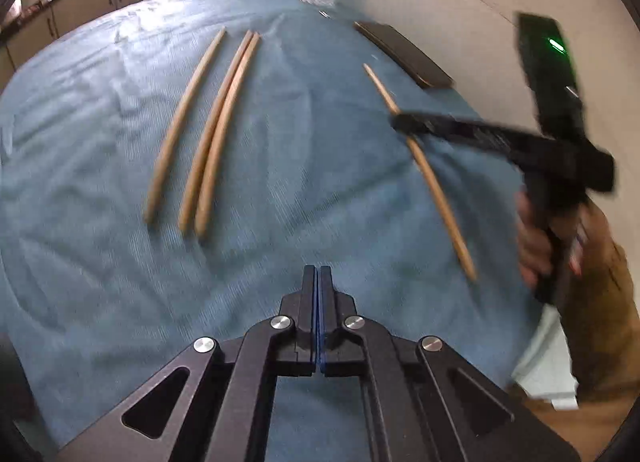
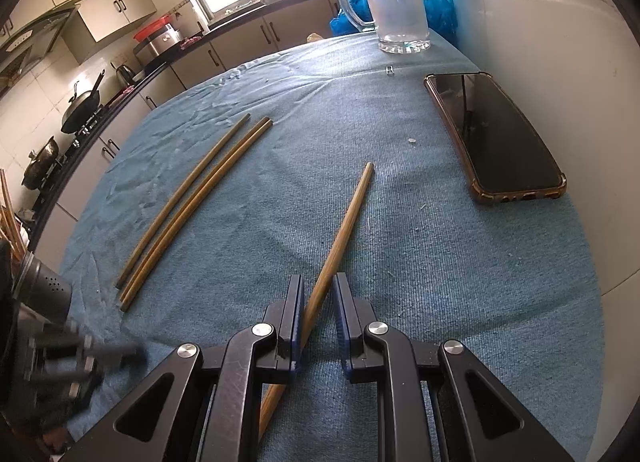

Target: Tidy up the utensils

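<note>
My right gripper, jaws open around the lone chopstick, should pinch this light, stiff, slippery stick mid-length

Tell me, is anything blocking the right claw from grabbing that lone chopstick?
Nothing visible does. The right claw is open with the lone chopstick already lying between its fingers on the blue cloth. The phone sits off to the side, well clear.

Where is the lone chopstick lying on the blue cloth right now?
In the right wrist view the lone chopstick lies between the open fingers of the right gripper, with the three grouped chopsticks to its left and the phone to its right.
</note>
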Demonstrator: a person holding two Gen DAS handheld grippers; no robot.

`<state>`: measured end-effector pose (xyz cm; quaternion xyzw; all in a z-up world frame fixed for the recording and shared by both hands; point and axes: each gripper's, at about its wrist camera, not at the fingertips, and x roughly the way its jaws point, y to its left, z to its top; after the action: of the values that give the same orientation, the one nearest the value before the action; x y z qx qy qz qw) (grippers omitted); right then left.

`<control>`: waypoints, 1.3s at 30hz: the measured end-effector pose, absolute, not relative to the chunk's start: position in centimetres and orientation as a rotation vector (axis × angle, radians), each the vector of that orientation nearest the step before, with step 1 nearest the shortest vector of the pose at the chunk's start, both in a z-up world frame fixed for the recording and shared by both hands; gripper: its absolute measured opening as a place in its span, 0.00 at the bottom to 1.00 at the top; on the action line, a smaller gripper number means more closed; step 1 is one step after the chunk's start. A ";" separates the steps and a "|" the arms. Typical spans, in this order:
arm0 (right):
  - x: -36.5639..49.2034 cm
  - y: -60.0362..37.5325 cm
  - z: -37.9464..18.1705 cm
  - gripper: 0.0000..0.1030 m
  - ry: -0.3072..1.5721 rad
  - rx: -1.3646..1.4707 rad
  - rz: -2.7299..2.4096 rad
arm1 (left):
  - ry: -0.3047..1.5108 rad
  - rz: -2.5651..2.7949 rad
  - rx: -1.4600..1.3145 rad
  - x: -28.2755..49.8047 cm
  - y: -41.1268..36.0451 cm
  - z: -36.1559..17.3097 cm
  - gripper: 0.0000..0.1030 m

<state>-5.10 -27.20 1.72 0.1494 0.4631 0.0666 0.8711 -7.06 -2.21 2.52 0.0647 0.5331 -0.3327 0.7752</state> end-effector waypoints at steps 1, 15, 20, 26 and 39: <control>-5.1 -27.2 1.7 0.16 0.968 0.309 0.142 | 1.150 -0.725 0.133 -7.5 -1.9 2.8 0.00; -5.3 -27.2 1.9 0.16 0.962 0.316 0.136 | 0.970 -0.401 0.145 3.9 -2.7 3.8 0.28; -5.3 -27.5 1.8 0.16 0.965 0.323 0.147 | 1.001 -0.389 0.179 6.4 -4.1 2.3 0.19; -4.9 -26.6 2.1 0.14 0.986 0.262 0.118 | 1.039 -0.344 0.223 5.5 -4.2 2.5 0.06; -6.9 -26.0 2.5 0.13 1.127 0.185 0.156 | 1.173 -0.362 0.081 -7.5 4.7 2.6 0.07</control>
<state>-6.93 -26.02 2.49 0.0874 0.5330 0.0737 0.8384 -7.46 4.69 2.58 0.0378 0.5500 -0.1698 0.8168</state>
